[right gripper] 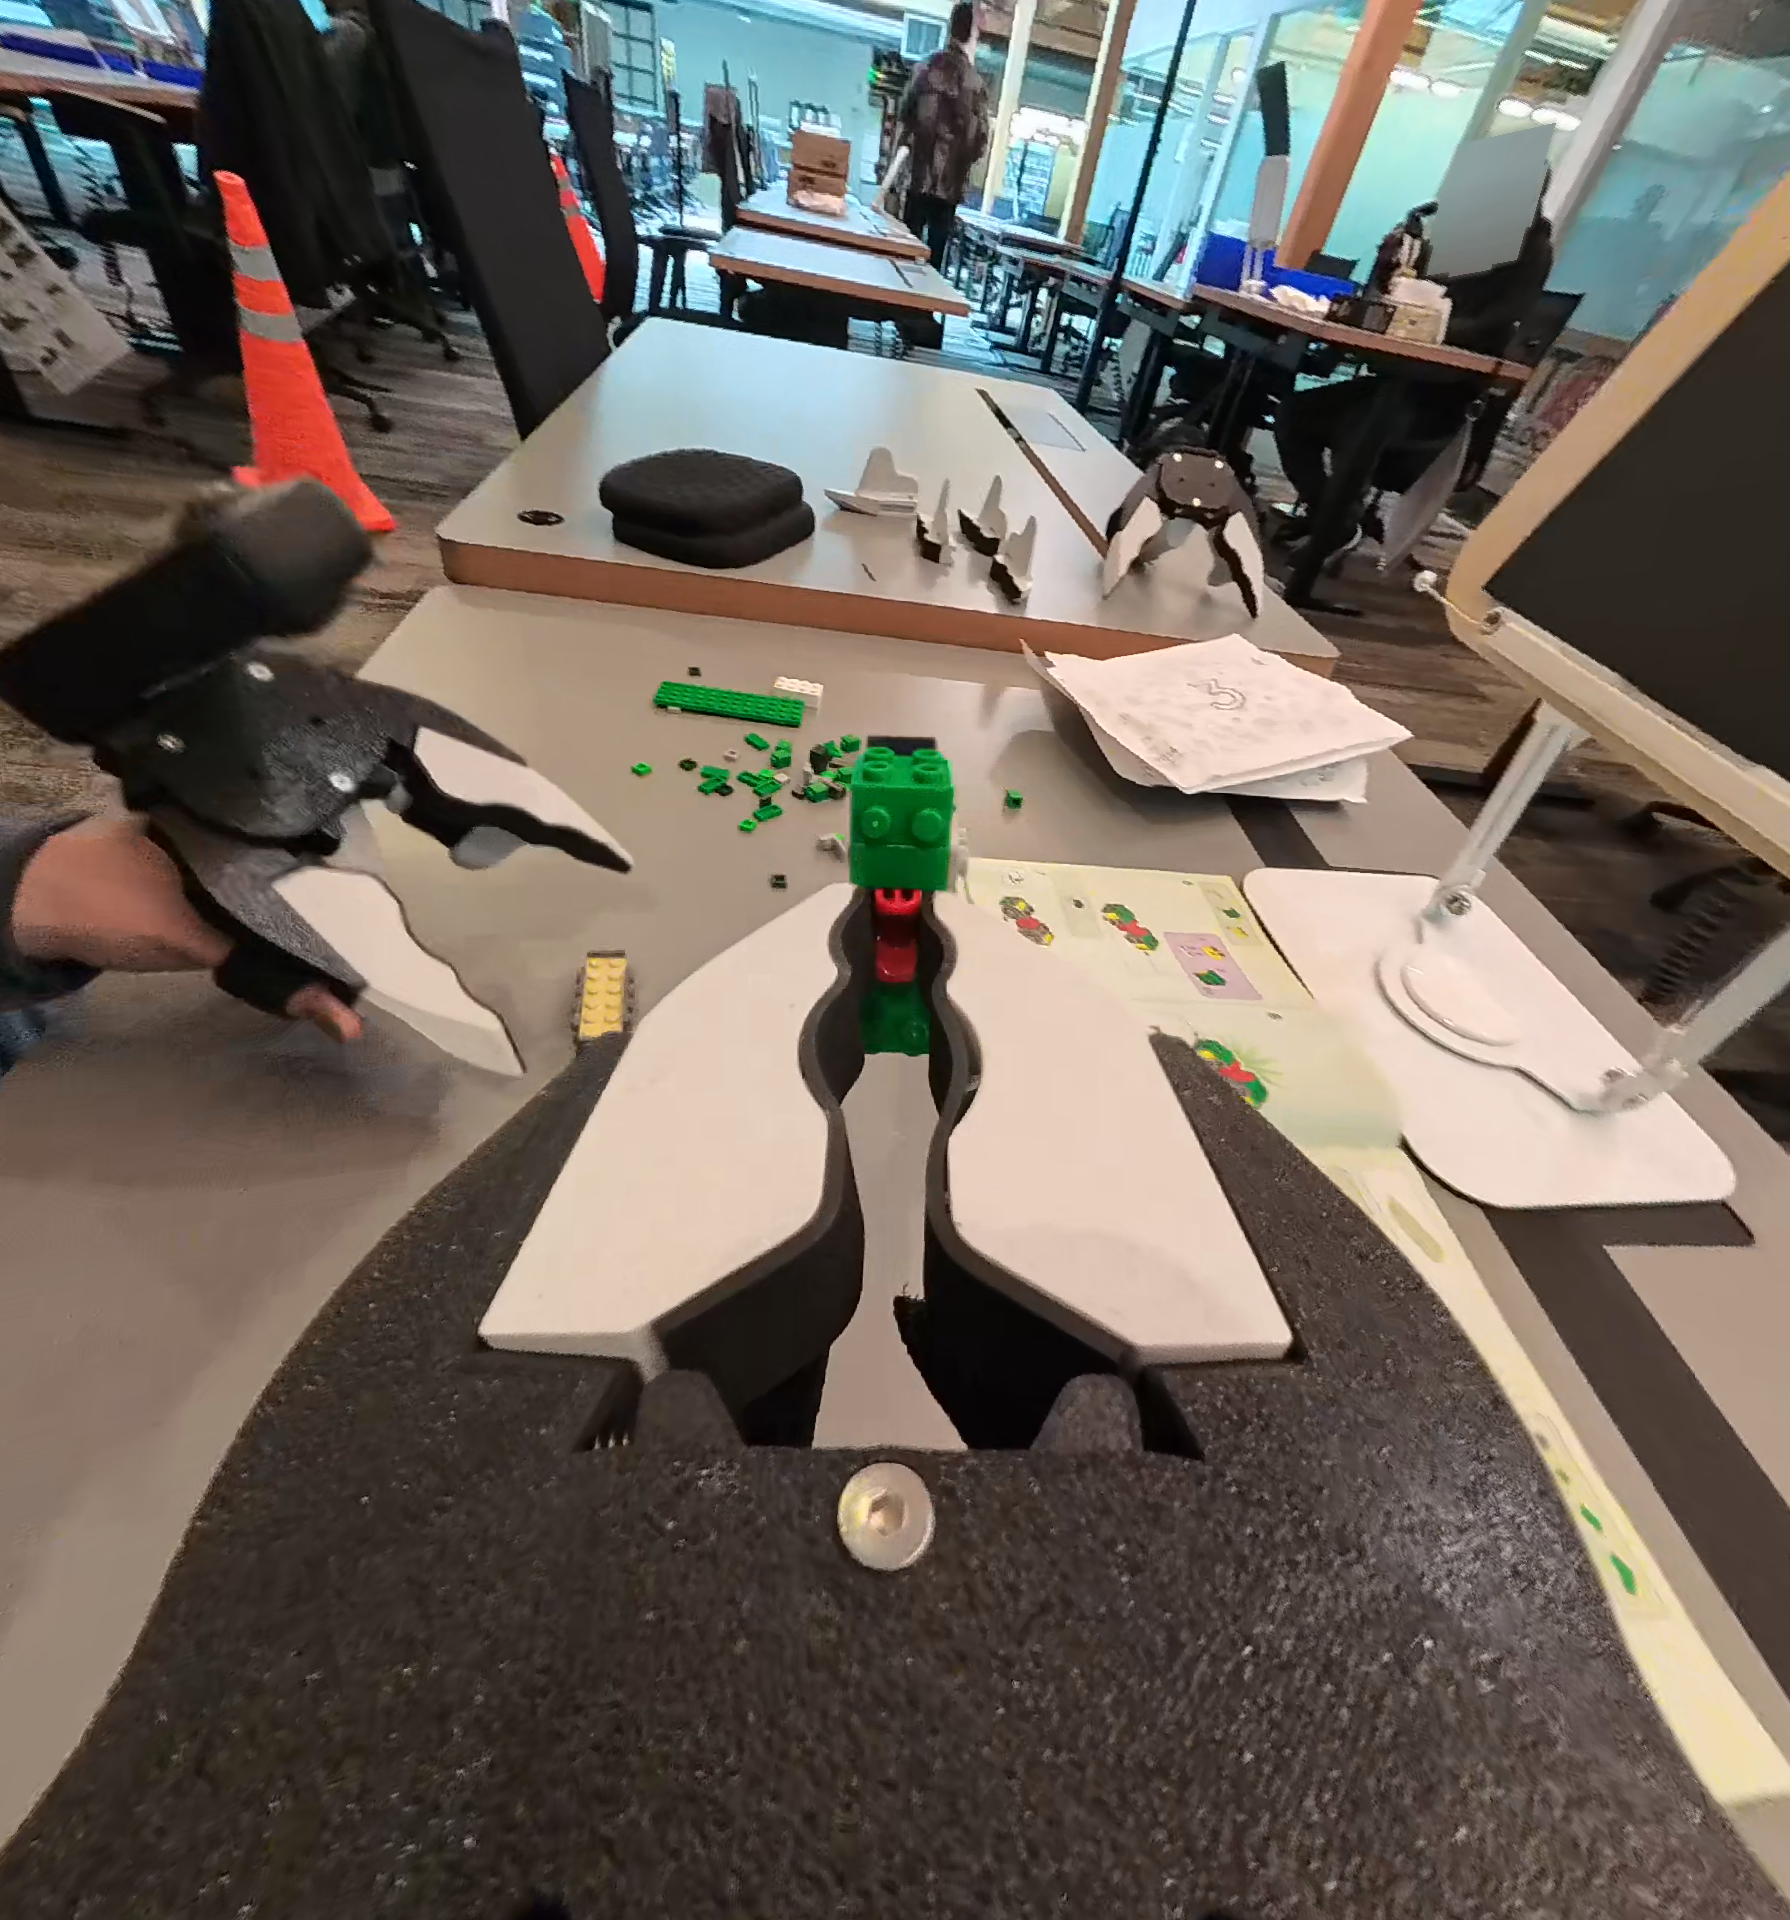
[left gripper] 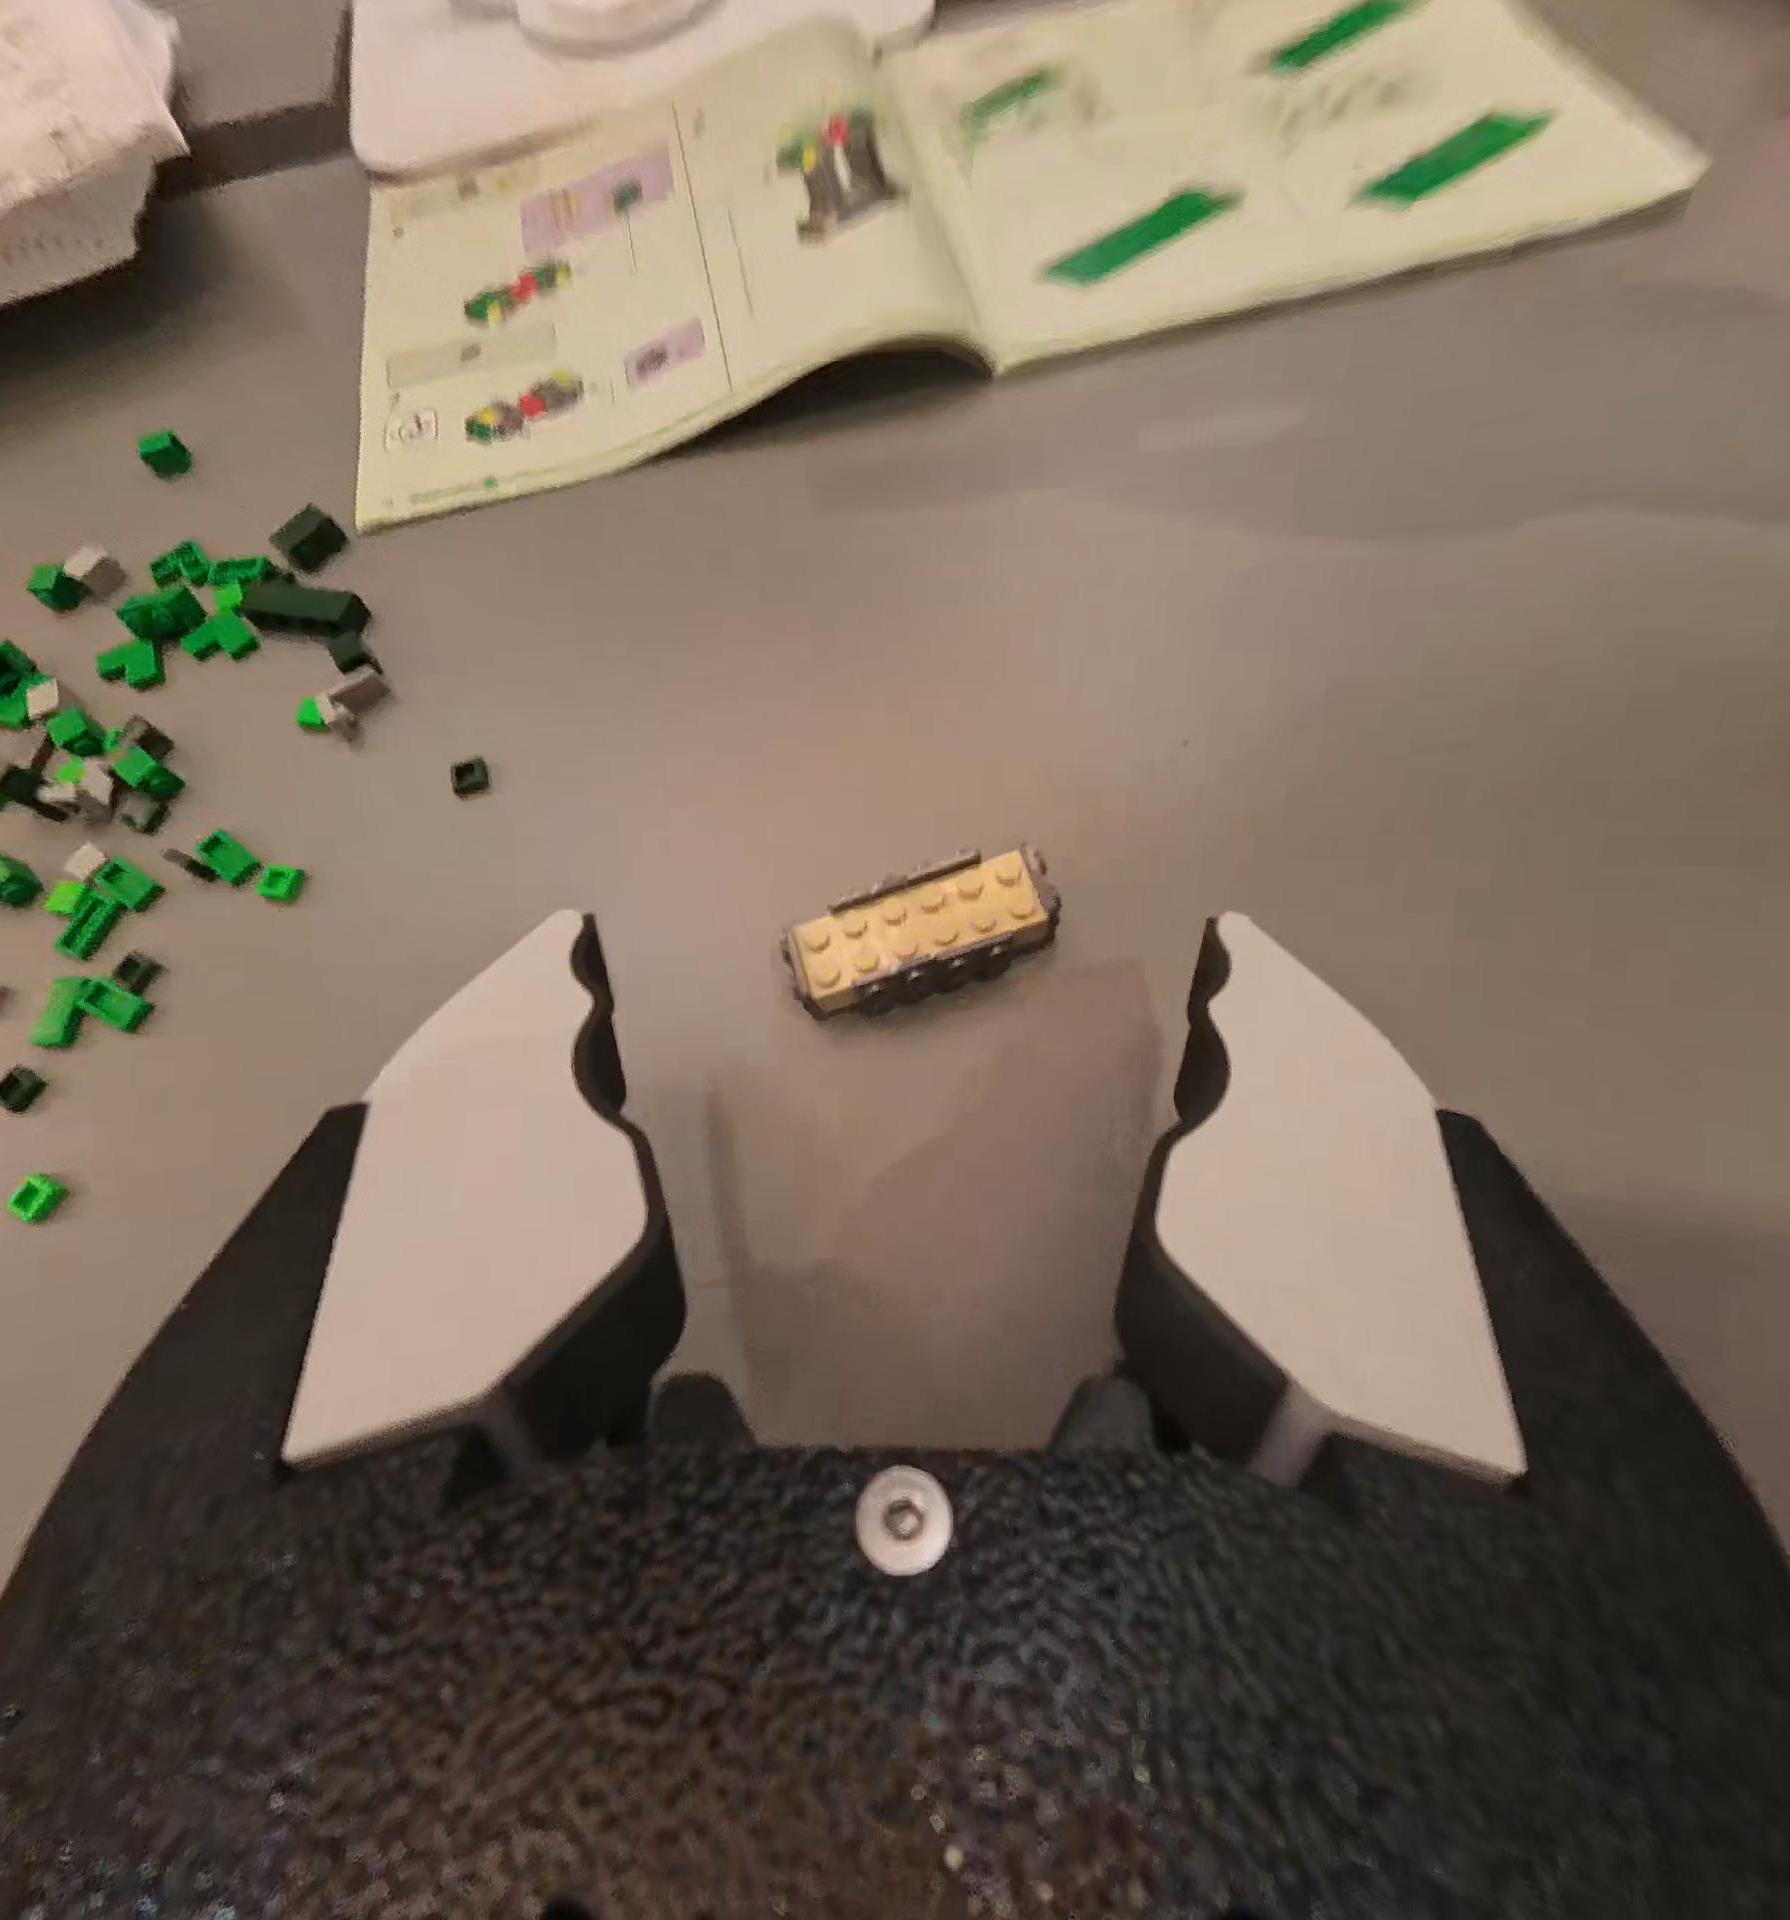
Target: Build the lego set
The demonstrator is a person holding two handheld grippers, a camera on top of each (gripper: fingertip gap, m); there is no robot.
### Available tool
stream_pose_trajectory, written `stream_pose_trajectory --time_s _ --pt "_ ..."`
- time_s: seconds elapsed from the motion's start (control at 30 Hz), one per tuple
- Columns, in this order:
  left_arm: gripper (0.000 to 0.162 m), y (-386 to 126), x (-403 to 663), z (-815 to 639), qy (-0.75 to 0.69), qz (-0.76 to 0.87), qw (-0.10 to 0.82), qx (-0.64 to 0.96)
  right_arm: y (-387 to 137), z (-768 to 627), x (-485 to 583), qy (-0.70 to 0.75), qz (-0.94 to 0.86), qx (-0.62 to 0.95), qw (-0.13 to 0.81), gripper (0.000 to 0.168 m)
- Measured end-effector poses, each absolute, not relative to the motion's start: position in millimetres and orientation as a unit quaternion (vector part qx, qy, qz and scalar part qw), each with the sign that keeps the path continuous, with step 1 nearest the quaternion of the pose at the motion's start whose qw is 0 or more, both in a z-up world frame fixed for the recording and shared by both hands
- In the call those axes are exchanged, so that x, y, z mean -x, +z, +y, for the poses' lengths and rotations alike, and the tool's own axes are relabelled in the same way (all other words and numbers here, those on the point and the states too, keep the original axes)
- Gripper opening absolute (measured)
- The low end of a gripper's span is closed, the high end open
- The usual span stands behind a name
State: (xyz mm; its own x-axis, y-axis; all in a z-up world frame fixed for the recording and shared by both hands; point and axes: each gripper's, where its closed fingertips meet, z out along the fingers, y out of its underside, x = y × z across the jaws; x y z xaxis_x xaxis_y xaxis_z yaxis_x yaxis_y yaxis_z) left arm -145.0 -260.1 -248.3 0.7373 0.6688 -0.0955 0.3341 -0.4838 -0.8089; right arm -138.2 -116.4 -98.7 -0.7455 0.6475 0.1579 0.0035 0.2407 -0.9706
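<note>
- While our left tongs (left gripper: 896,940) hang wide open and empty, the tan brick block (left gripper: 922,933) lies on the table (left gripper: 1286,727) just ahead.
- Our right tongs (right gripper: 893,914) pinch a green-and-red brick figure (right gripper: 899,831) — seemingly at its red middle.

Bare table (left gripper: 1286,727) around tan brick block (left gripper: 920,933); loose green pieces (left gripper: 122,748) left, booklet (left gripper: 870,229) beyond.

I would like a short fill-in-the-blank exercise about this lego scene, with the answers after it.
1. The right gripper is shut on a green and ____ lego assembly.
2. The left gripper is ____ and holds nothing.
3. The tan lego block lies on the grey ____.
4. The loose bricks are mostly ____.

Answers: red; open; table; green
</note>
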Motion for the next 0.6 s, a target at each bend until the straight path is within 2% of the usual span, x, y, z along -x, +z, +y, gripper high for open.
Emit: stream_pose_trajectory --time_s 0.07,0.23,0.6 --pt "0.107 -263.6 144.9 -258.4 0.194 -0.316 0.381 0.847 -100.4 -119.6 138.6 0.576 -0.738 0.217 0.277 0.007" --pt "0.106 -265.1 154.6 -255.8 0.196 -0.357 0.394 0.824 -99.7 -125.7 137.0 0.595 -0.732 0.208 0.258 0.007" --pt "0.081 -271.9 152.1 -256.9 0.185 -0.359 0.380 0.832 -96.5 -128.6 133.3 0.606 -0.730 0.196 0.246 0.007"
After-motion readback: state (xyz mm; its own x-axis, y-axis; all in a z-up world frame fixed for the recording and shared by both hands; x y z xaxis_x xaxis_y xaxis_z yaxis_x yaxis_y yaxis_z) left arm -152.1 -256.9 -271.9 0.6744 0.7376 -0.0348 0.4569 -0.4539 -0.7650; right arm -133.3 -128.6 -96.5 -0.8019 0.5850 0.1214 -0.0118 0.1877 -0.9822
